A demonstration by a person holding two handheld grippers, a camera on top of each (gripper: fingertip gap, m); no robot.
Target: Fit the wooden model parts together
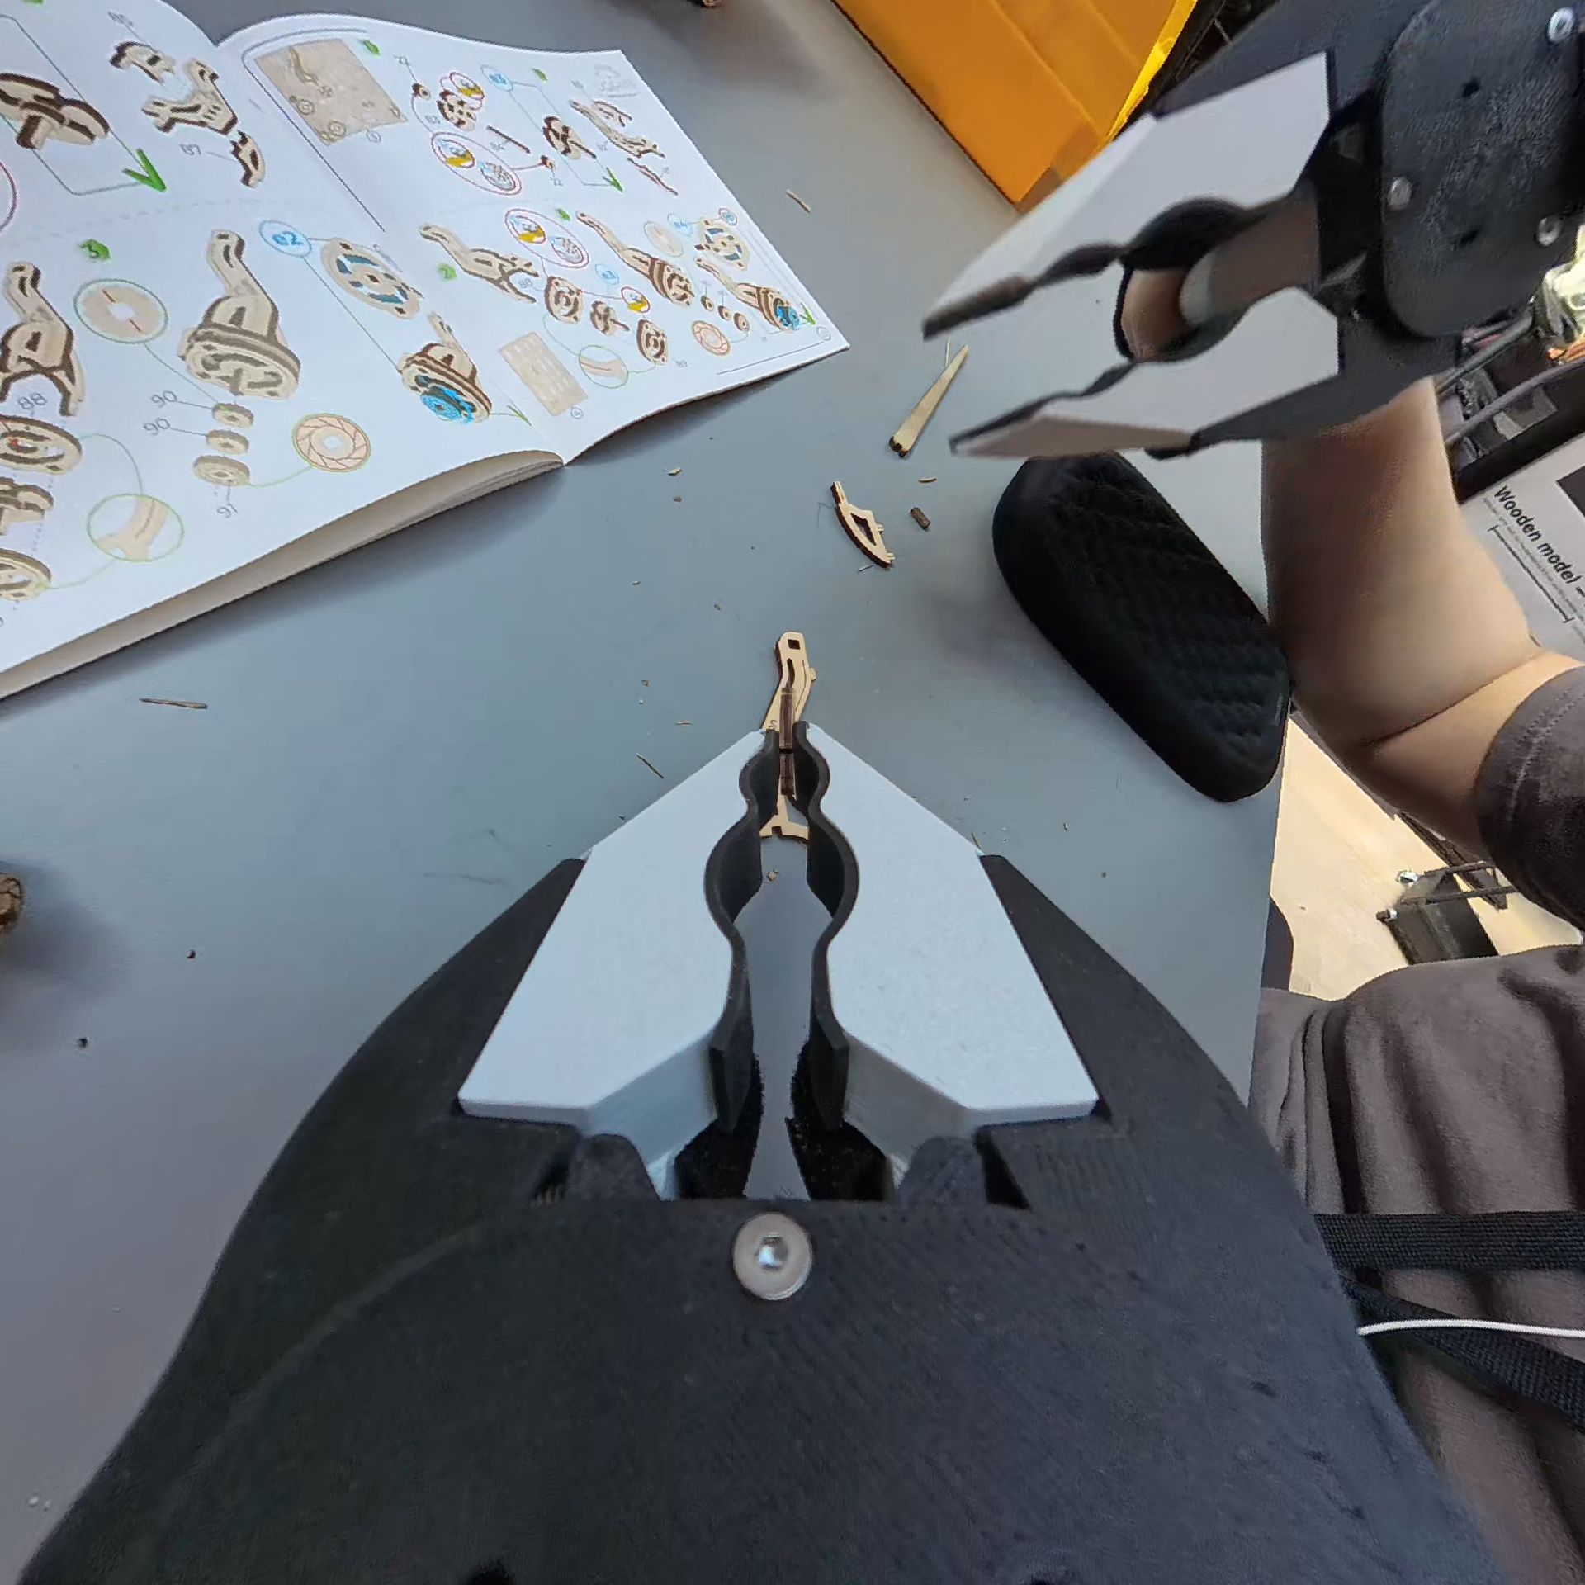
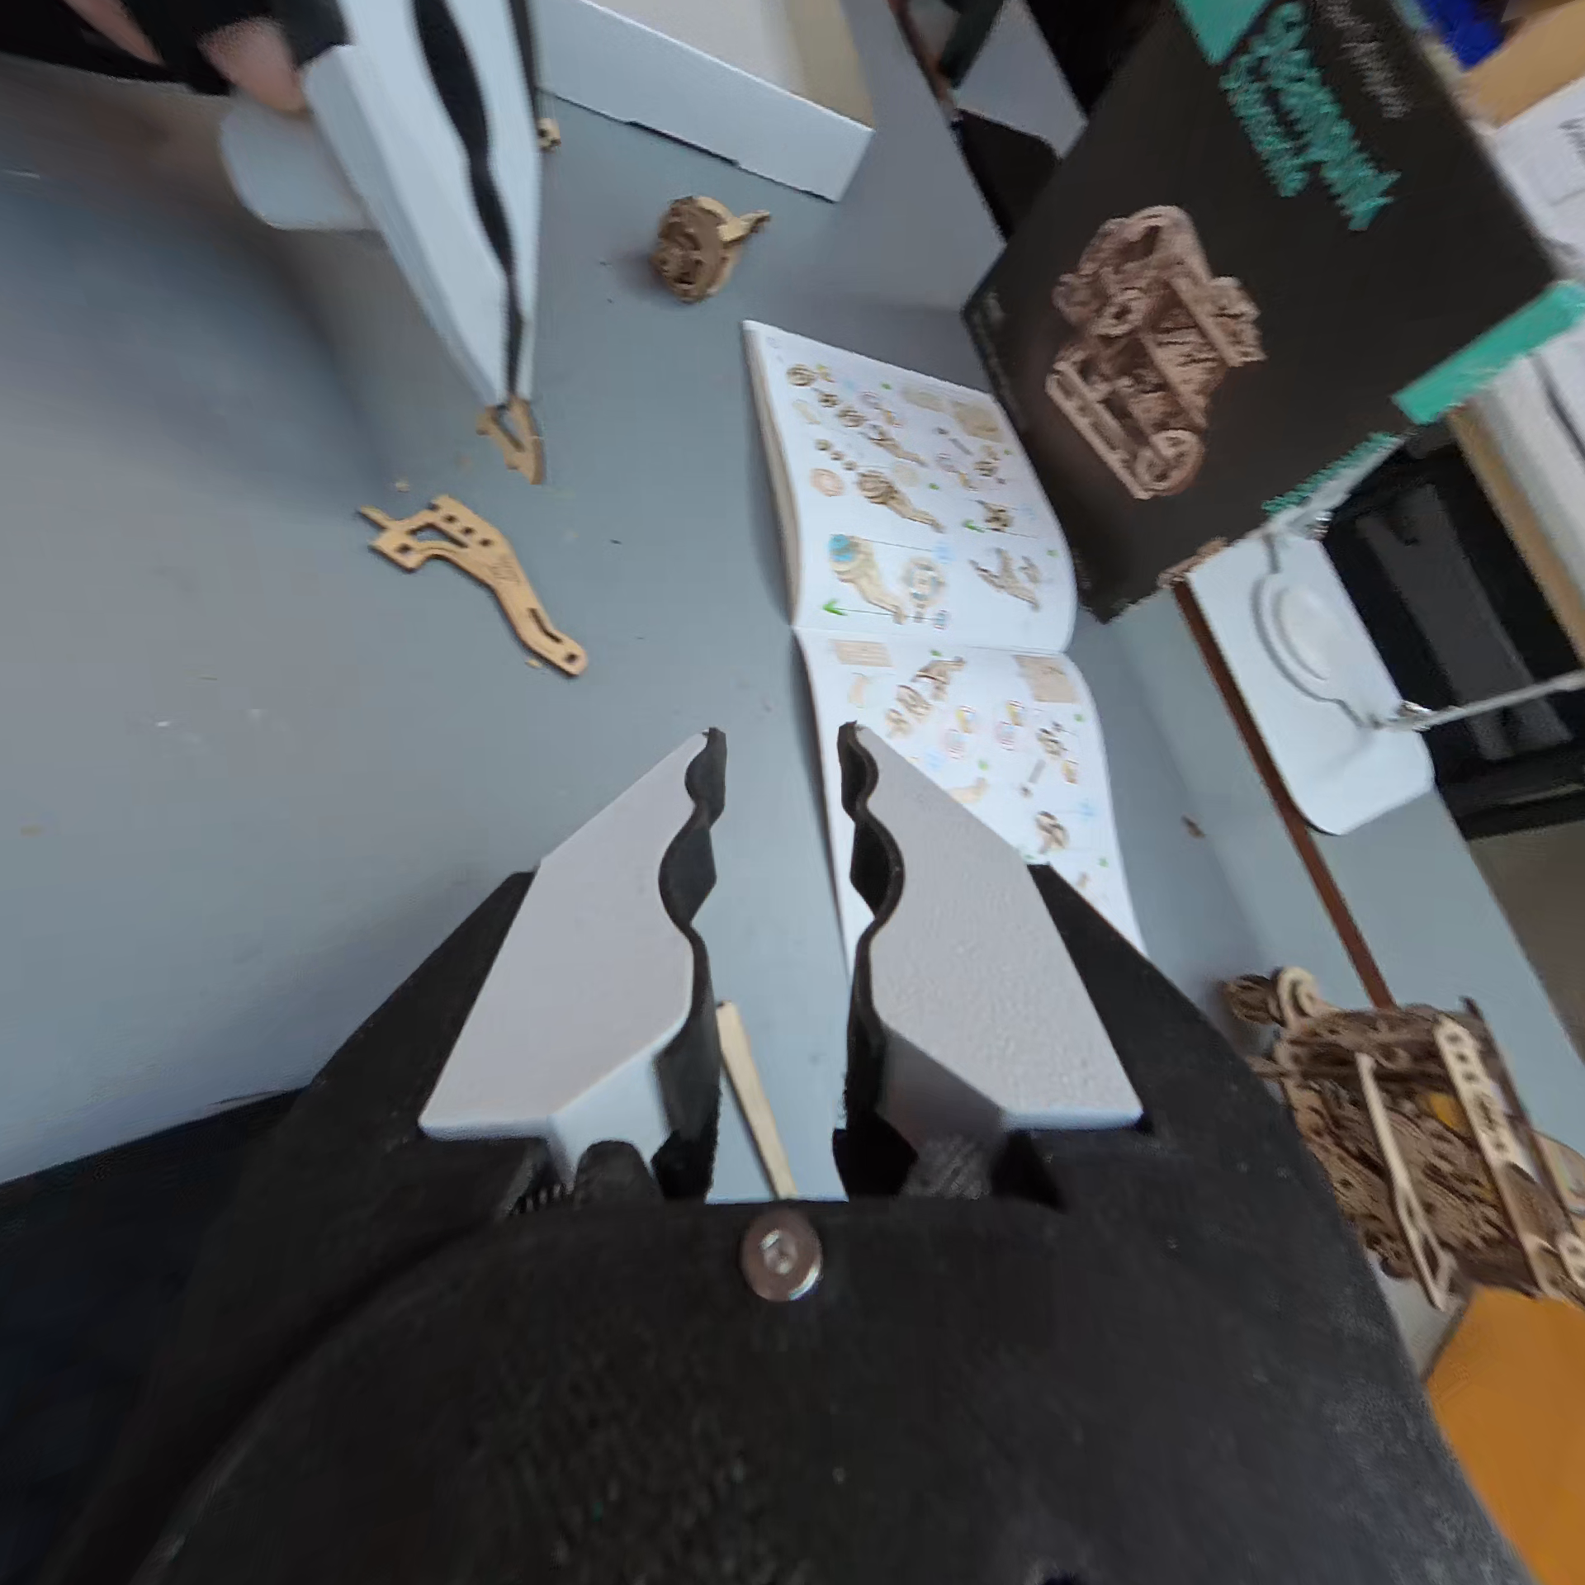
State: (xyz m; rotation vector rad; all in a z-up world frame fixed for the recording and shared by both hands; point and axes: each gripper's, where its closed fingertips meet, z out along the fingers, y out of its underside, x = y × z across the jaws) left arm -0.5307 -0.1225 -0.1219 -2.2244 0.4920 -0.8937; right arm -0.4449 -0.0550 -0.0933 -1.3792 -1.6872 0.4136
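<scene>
My left gripper (image 1: 785, 733) is shut on a small thin wooden part (image 1: 784, 755), seen edge-on between its tips. In the right wrist view the left gripper (image 2: 513, 399) points down and holds this part (image 2: 515, 442) just above the grey table. A flat slotted wooden part (image 2: 476, 566) lies on the table close by; a light flat part (image 1: 793, 669) shows beyond the tips. My right gripper (image 2: 780, 746) is open and empty above the table. In the left wrist view it (image 1: 943, 386) hovers at upper right. A tapered wooden stick (image 1: 931, 399) lies under it.
An open instruction booklet (image 1: 343, 300) (image 2: 926, 600) lies on the table. A black kit box (image 2: 1244, 300) stands behind it. A part-built wooden model (image 2: 1407, 1132) sits at the right, a small sub-assembly (image 2: 699, 249) at the back. A curved wooden piece (image 1: 862, 527), a black pad (image 1: 1141, 626) and a person's arm (image 1: 1389, 600) are near. The left gripper's tips are roughly 12 cm from the right gripper's.
</scene>
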